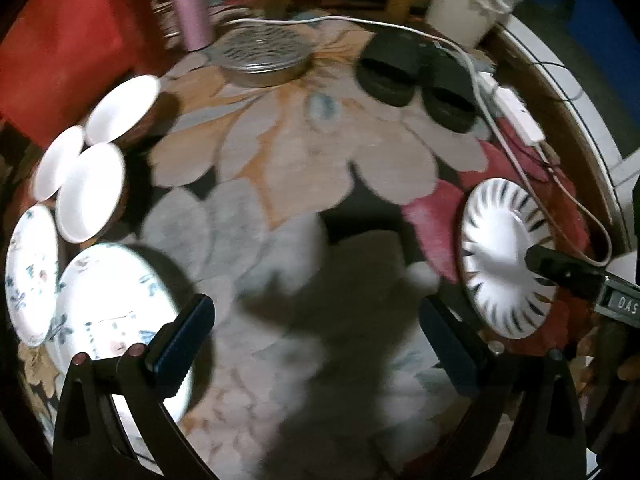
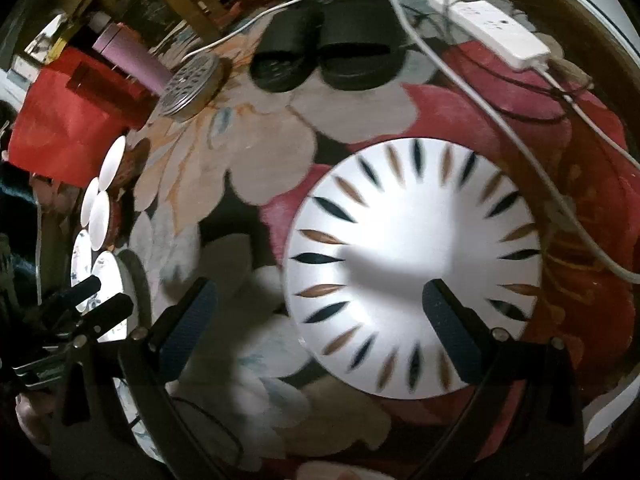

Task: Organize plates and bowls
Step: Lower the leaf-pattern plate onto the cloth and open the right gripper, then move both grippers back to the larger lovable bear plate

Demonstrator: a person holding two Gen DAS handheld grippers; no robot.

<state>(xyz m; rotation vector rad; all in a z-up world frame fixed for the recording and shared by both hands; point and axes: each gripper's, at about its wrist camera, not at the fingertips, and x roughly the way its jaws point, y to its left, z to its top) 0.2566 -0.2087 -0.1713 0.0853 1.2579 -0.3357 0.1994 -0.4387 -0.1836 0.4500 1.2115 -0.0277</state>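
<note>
A white plate with dark and brown leaf marks (image 2: 412, 264) lies on the floral carpet; it also shows in the left wrist view (image 1: 504, 256) at the right. My right gripper (image 2: 316, 320) is open above it, one finger over the plate and one left of it. My left gripper (image 1: 316, 340) is open and empty above the carpet. A floral plate (image 1: 116, 312) lies under its left finger, a second floral plate (image 1: 32, 272) beside it. Three white bowls (image 1: 90, 192) sit further back at the left; they also show in the right wrist view (image 2: 100, 216).
Black slippers (image 1: 416, 76) lie at the back, beside a white power strip (image 1: 516, 112) and its cable. A metal strainer lid (image 1: 260, 52), a pink bottle (image 1: 188, 4), a red bag (image 1: 60, 56) and a white bucket (image 1: 464, 4) stand along the far edge.
</note>
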